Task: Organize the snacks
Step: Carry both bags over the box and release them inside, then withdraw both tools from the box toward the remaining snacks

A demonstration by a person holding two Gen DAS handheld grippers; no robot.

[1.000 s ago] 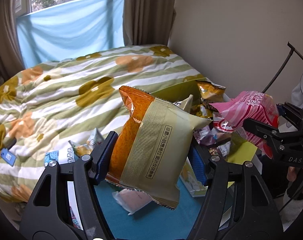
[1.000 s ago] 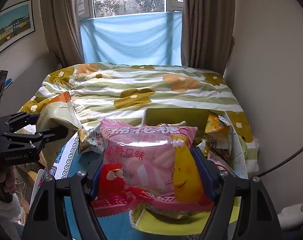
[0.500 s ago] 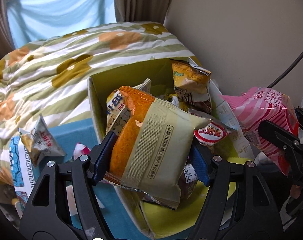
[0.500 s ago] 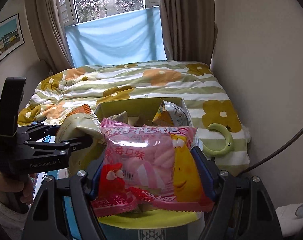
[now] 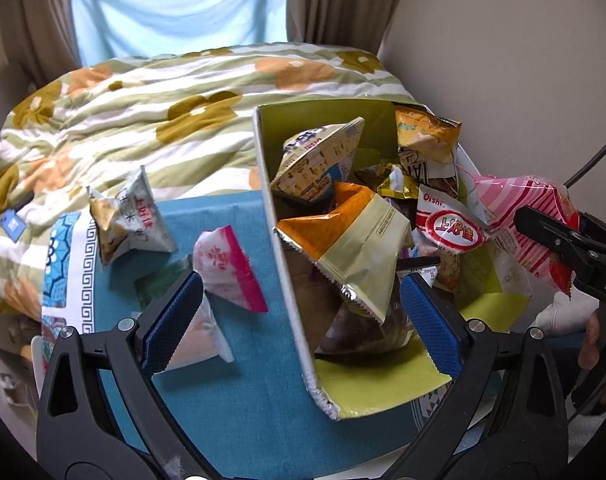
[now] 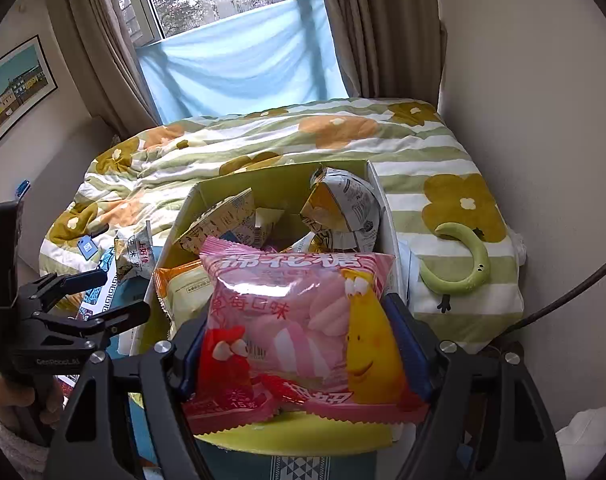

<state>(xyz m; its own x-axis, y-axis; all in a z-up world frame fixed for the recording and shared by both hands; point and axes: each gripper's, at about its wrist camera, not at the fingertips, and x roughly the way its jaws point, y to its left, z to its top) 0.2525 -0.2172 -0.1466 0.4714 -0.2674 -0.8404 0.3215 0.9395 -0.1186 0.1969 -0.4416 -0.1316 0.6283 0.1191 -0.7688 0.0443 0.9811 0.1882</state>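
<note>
The right gripper [image 6: 303,348] clamps the pink marshmallow bag [image 6: 303,328], light, puffy and slippery, by its side edges above the near end of the box [image 6: 387,216], while the left gripper [image 5: 299,320] gapes wide, empty.

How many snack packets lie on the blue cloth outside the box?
4: silver packet far left, pink-edged packet near the box, green packet half covered, pale packet nearest. Others may be hidden.
</note>
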